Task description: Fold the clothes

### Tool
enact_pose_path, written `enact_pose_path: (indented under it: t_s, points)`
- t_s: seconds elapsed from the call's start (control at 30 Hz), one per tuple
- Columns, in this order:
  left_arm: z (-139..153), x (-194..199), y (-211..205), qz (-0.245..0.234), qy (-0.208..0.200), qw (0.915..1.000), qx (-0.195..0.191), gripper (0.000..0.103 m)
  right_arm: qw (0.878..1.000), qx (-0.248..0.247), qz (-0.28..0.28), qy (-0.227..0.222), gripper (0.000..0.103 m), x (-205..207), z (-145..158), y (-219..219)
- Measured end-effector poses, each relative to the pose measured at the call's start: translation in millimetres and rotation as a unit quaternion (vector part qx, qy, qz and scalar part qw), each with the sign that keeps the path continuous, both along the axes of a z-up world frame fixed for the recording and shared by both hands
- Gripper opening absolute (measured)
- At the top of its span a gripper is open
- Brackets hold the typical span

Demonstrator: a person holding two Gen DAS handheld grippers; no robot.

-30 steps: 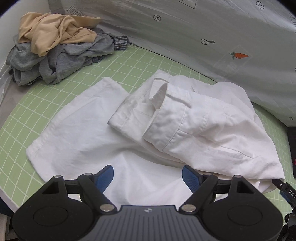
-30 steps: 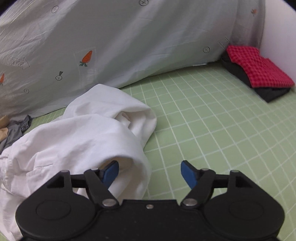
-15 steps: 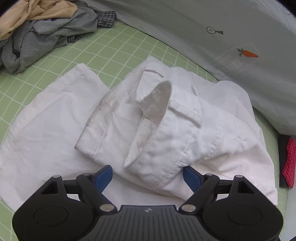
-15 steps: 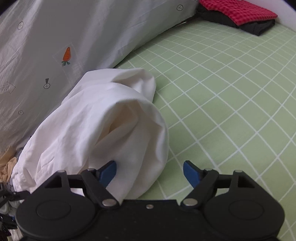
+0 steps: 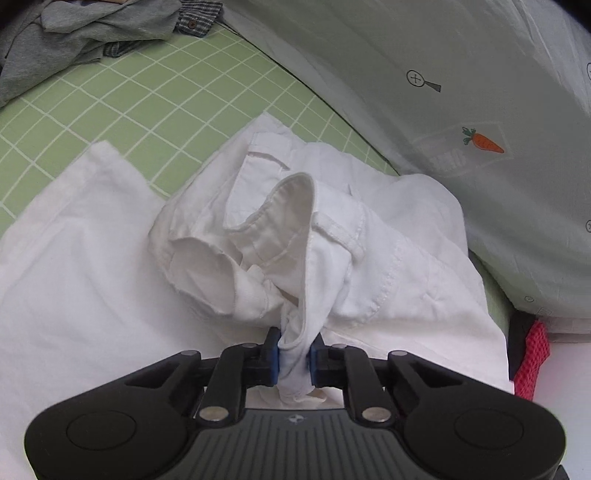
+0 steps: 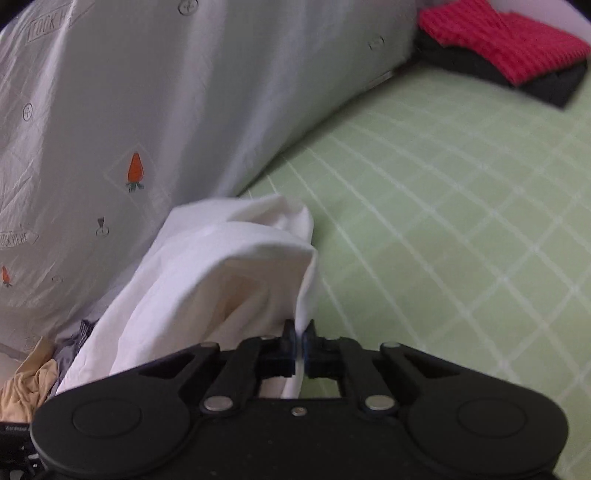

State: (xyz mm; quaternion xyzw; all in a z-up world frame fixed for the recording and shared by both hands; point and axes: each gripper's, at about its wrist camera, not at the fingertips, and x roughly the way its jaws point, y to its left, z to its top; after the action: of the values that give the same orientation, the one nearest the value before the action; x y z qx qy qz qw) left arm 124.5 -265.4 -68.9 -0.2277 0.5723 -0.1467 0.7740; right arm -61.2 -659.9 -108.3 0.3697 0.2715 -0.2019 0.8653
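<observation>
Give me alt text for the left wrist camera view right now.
The left tool is shut on a bunched waistband of the white trousers, which lie crumpled on a green grid mat. A pale carrot-print sheet rises behind, and grey clothes are piled at the far left.

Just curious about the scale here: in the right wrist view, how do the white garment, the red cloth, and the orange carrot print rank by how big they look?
Largest to smallest:
1. white garment, though it is nearest the camera
2. red cloth, far off
3. carrot print
</observation>
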Motion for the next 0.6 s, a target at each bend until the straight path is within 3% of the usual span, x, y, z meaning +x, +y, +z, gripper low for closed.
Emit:
enact_pose_path:
  t_s: [0.17, 0.27, 0.37, 0.4, 0.5, 0.6]
  points:
    - [26, 7, -29, -0.005, -0.035, 0.9992, -0.019, 0.014, 0.992, -0.118, -0.007, -0.046, 0.003, 53, 70, -53]
    - [41, 13, -24, 0.017, -0.049, 0.997, -0.058, 0.014, 0.977, -0.189, 0.028, -0.096, 0.003, 71, 120, -44]
    - [52, 11, -6, 0.05, -0.067, 0.9954, -0.047, 0.014, 0.958, -0.242, 0.069, -0.138, 0.003, 79, 153, -23]
    - [53, 9, 4, 0.063, -0.071, 0.9948, -0.036, 0.014, 0.955, -0.245, 0.084, -0.145, 0.003, 77, 152, -11]
    - [47, 1, 43, 0.113, -0.068, 0.9913, 0.009, 0.013, 0.969, -0.187, 0.116, -0.114, 0.003, 65, 115, 19]
    - [33, -6, 87, 0.161, -0.043, 0.9848, 0.048, 0.013, 0.983, -0.095, 0.159, -0.012, 0.003, 50, 42, 54]
